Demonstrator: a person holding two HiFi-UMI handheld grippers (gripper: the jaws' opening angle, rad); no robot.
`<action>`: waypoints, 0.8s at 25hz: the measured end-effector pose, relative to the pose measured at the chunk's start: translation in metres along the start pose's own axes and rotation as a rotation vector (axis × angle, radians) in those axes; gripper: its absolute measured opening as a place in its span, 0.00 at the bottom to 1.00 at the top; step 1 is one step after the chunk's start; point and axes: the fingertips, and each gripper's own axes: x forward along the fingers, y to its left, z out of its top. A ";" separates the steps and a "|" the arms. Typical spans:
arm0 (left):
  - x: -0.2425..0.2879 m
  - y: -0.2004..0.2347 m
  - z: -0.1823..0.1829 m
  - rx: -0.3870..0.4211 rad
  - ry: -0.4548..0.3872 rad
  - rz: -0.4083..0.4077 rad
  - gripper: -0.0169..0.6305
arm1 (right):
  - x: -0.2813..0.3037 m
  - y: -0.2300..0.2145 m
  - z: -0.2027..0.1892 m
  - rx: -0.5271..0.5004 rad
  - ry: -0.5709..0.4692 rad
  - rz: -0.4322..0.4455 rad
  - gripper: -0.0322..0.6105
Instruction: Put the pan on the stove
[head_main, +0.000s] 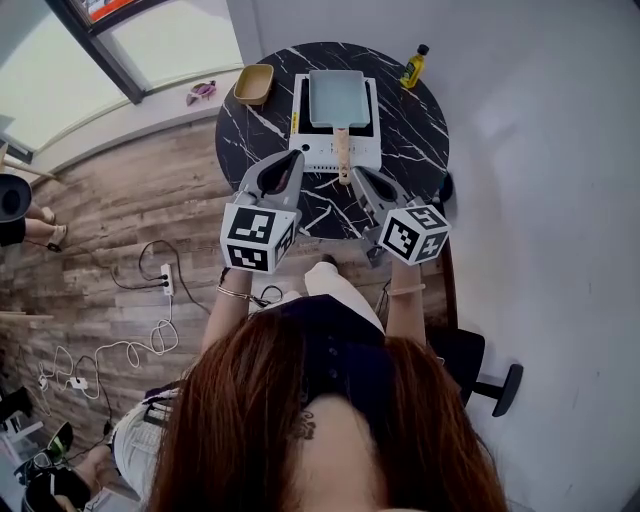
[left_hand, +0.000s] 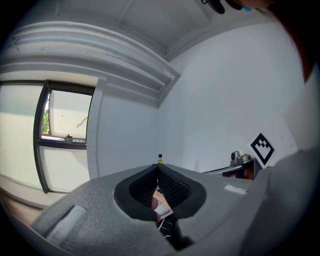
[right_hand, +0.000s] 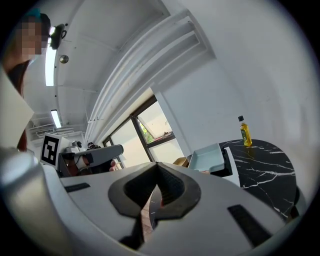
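A pale blue square pan (head_main: 337, 98) sits on the white stove (head_main: 312, 152) on the round black marble table (head_main: 410, 125), its wooden handle (head_main: 342, 155) pointing toward me. My left gripper (head_main: 285, 160) hovers over the table's near edge, left of the handle, shut with nothing in it. My right gripper (head_main: 358, 172) is just right of the handle, also shut and empty. In the right gripper view the pan (right_hand: 210, 157) and stove (right_hand: 235, 170) lie ahead of the shut right gripper (right_hand: 158, 165). In the left gripper view the left gripper (left_hand: 159, 169) has its tips together.
A yellow oil bottle (head_main: 414, 67) stands at the table's back right, and a tan bowl (head_main: 254, 84) at its back left. A power strip (head_main: 166, 280) and cables lie on the wooden floor to the left. A black chair (head_main: 480, 360) stands to the right.
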 end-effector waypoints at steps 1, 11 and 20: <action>-0.002 0.000 0.000 0.001 -0.001 -0.001 0.05 | 0.000 0.002 0.000 -0.005 0.000 0.000 0.06; -0.021 -0.004 0.004 0.012 -0.022 -0.017 0.05 | -0.011 0.025 0.004 -0.075 -0.029 -0.035 0.06; -0.040 -0.011 0.004 0.031 -0.030 -0.033 0.04 | -0.025 0.049 0.007 -0.135 -0.054 -0.054 0.06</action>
